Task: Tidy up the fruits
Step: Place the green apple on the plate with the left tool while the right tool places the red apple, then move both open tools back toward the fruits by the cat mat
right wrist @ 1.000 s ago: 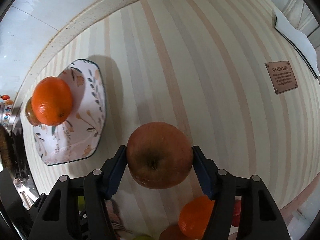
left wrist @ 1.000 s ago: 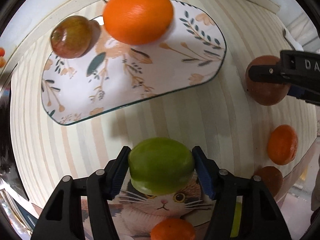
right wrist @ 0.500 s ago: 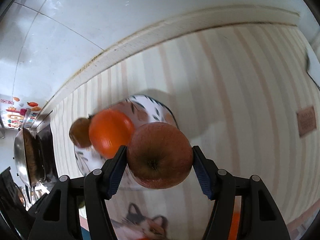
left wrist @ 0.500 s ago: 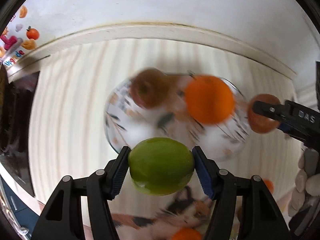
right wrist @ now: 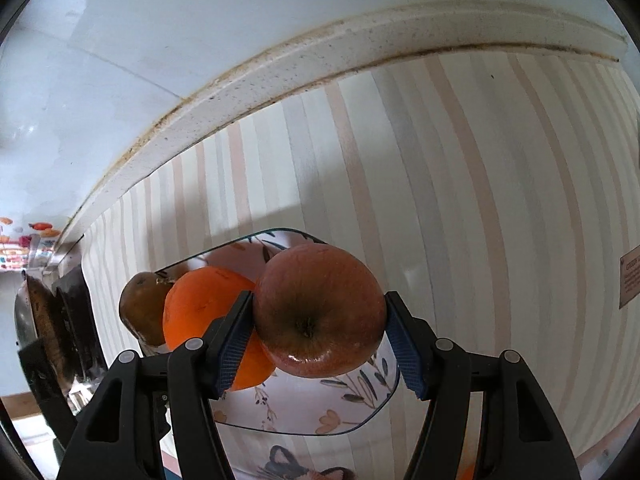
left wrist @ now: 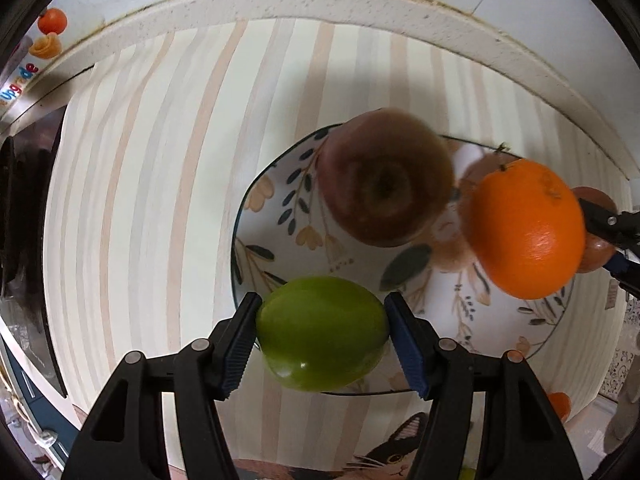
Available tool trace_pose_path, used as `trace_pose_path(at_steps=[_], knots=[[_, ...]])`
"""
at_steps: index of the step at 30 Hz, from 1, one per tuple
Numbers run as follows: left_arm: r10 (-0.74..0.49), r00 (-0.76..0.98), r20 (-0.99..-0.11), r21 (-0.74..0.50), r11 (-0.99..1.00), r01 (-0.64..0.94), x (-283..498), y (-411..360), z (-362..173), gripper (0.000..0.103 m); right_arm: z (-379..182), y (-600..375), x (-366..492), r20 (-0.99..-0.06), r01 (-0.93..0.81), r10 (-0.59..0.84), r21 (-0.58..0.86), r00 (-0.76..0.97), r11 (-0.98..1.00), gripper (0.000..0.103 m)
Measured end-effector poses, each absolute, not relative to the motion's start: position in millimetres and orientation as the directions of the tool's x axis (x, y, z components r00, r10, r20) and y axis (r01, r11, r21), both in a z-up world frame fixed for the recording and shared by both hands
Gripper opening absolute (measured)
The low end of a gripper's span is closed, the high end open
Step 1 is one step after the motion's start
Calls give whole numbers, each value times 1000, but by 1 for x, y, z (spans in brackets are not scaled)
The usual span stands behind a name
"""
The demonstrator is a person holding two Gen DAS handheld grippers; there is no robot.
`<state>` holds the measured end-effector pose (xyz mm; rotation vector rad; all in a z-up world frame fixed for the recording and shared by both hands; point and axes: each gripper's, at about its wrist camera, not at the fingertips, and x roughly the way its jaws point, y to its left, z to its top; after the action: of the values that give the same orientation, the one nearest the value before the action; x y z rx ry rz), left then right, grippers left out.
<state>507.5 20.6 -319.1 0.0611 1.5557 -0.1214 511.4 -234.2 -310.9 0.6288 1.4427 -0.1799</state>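
Note:
My left gripper (left wrist: 322, 330) is shut on a green apple (left wrist: 322, 332), held over the near left rim of the floral plate (left wrist: 452, 320). On that plate lie a brownish-red apple (left wrist: 384, 178) and an orange (left wrist: 526, 228). My right gripper (right wrist: 318, 322) is shut on a red apple (right wrist: 318, 310), above the same floral plate (right wrist: 340, 404). Left of it in the right wrist view are the orange (right wrist: 200, 312) and the brownish apple (right wrist: 140, 312). The right gripper's fingertip (left wrist: 608, 226) with the red apple (left wrist: 596, 254) peeks out behind the orange at the left wrist view's right edge.
The plate sits on a striped cloth (left wrist: 160, 200) that ends at a pale raised counter edge (left wrist: 320, 4) before the wall. A cat-print mat (left wrist: 392, 456) lies near me, with a small orange fruit (left wrist: 560, 406) at its right. A dark stove (right wrist: 52, 344) stands to the left.
Both grippers carried their apples from the cat mat side to above the floral plate. The plate with its orange and brownish apple now sits close under both.

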Motion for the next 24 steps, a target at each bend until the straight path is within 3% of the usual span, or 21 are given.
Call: trace_pose_path(at_steps=[7,9,10,15,17,19,24], knots=[[-59,3,-998,-59,996,72,518,17,-334,62,-311,-234,513,-958,479,250,288,142,829,68],[-65,6,-998,-65,996,58,520,20,-331,67,-308,-235,512,-959,484,246,285,143,828,69],[-72,12,-997,-72,996,54,521,21,-329,73,-307,-235,512,-958,485,245,285,146,827,72],[-78,32,-996,-76,995,67,521,20,-314,84,-294,-236,509,-956,477,242,293,167,828,82],[-77,47,-996,-74,995,72,518,21,-305,85,-288,-233,507,-955,462,243,295,169,836,84],[-80,58,-995,-75,994,78,514,21,-297,85,-279,-228,501,-959,434,224,277,171,857,95],[-66,105,-992,-56,994,98,493,22,-271,85,-254,-206,479,-970,342,163,217,181,914,96]])
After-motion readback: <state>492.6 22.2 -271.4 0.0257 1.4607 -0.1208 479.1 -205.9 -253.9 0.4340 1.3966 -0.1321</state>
